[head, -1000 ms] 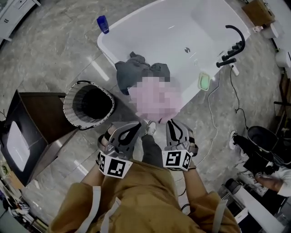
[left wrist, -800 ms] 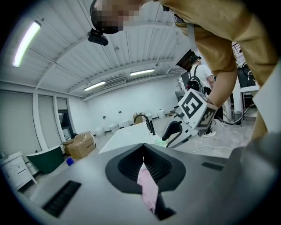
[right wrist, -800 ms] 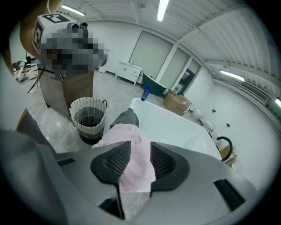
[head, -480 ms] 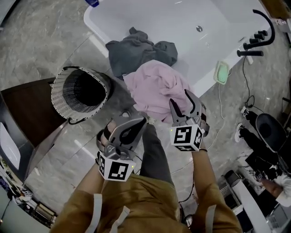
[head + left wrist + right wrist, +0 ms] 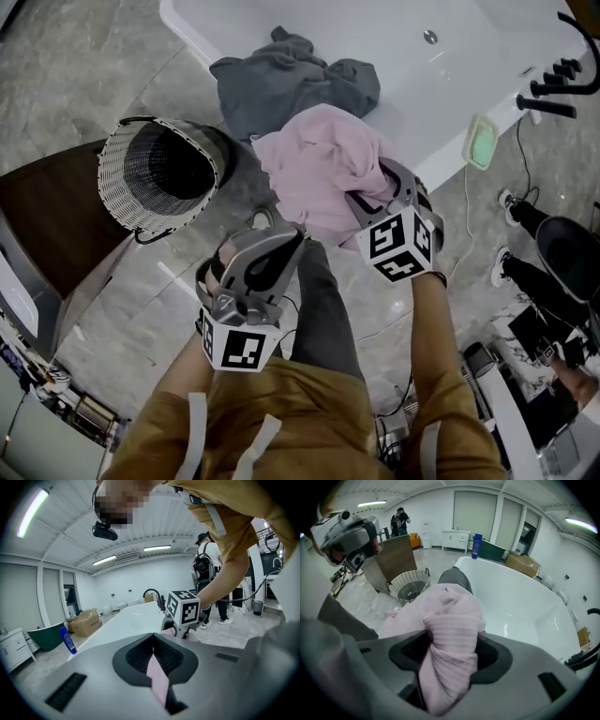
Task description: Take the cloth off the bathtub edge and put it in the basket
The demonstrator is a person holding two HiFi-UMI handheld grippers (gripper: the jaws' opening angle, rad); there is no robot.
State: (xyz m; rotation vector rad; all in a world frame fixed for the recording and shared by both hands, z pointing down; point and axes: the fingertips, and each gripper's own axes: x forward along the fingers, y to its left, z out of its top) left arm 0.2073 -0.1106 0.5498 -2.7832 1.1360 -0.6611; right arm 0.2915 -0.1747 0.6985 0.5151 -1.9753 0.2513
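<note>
Reaching forward since a second ago, the right tongs (image 5: 382, 187) now straddle the pink cloth (image 5: 319, 173) on the bathtub (image 5: 441, 161) edge, opening with a bunched fold between them. The left tongs (image 5: 292, 240) are closed beside its lower hem. A shallow bite could let the cloth slip to the floor (image 5: 94, 66), or drag the touching grey cloth (image 5: 281, 84) along. The basket (image 5: 105, 178) stands near the tub's left, with open room between; a dark cabinet (image 5: 37, 234) crowds its far side.

Ribbed cloth (image 5: 450, 639), glossy bathtub (image 5: 441, 84), perhaps wicker basket (image 5: 117, 183)
</note>
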